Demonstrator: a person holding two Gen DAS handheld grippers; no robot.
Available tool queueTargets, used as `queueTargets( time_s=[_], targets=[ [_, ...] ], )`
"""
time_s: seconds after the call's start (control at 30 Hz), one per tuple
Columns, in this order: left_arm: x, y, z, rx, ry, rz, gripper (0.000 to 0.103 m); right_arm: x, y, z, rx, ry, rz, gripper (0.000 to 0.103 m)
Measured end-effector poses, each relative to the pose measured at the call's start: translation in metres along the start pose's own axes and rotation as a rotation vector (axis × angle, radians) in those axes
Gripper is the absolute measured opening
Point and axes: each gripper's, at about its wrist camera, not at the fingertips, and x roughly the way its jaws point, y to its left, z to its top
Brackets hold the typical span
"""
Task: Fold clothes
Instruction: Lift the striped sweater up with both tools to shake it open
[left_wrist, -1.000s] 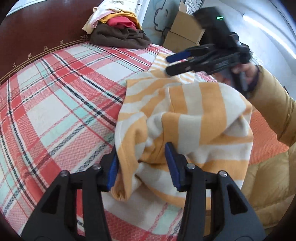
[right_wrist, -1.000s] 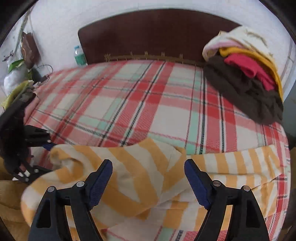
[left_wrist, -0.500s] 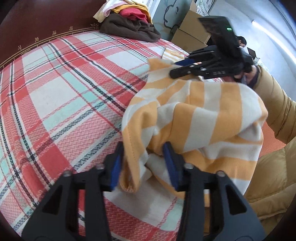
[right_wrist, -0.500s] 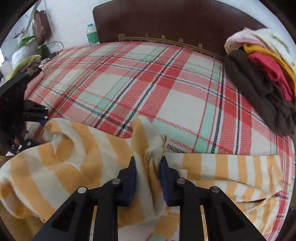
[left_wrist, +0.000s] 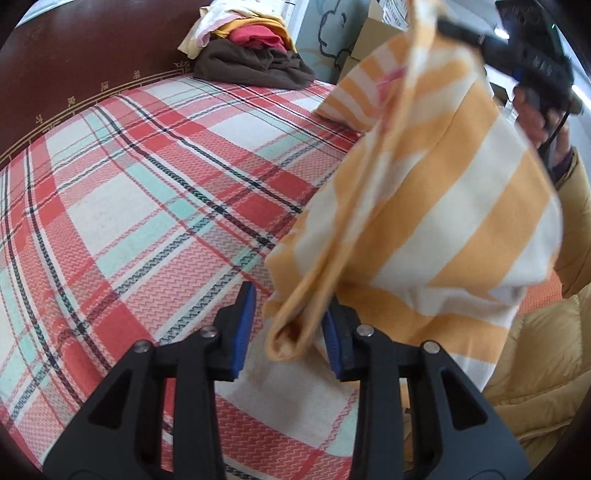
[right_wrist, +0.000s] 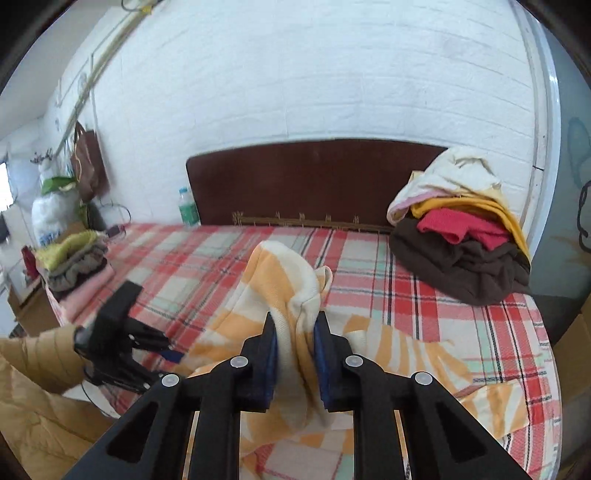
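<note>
Nearest the left wrist camera, the left gripper (left_wrist: 284, 330) has its jaws partly apart and closing, with a rolled edge of the orange-and-cream striped garment (left_wrist: 436, 206) hanging between the blue pads (left_wrist: 242, 332). The fold lies against the right-hand pad, while a clear gap shows between it and the left-hand pad, so the cloth is not pinched there. From that fold the garment rises up and to the right as a taut, lifted sheet, its far upper edge held by the right gripper (left_wrist: 448, 27) near the top right, gripped by a hand (left_wrist: 532, 114) in a tan padded sleeve (left_wrist: 576, 221).

In the right wrist view, the right gripper (right_wrist: 295, 354) has its jaws close together and closing a little further, its pads pressing on a bunched ridge of the striped garment (right_wrist: 284, 280), which stands up just beyond the fingertips. The rest of the garment trails down onto the plaid bedsheet (right_wrist: 424, 295) to the right and toward the left gripper (right_wrist: 166, 350) at lower left.

Farther off, a pile of clothes (right_wrist: 461, 240) sits at the bed's far right corner against the dark headboard (right_wrist: 295, 181). A smaller folded stack (right_wrist: 77, 269) rests at the bed's left edge, and a plastic bottle (right_wrist: 188, 210) stands beside the headboard
</note>
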Motion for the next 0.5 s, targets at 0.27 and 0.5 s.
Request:
queueTargets(
  time_s=[0.27, 0.5],
  targets=[
    [-0.002, -0.021, 0.038, 0.066, -0.07, 0.0, 0.013, -0.06, 0.032, 0.049, -0.046, -0.2, 0.017, 0.017],
    [-0.095, -0.017, 0.07, -0.004, -0.349, 0.099, 0.006, -0.105, 0.047, 0.08, -0.058, -0.328, 0.004, 0.017]
  ],
)
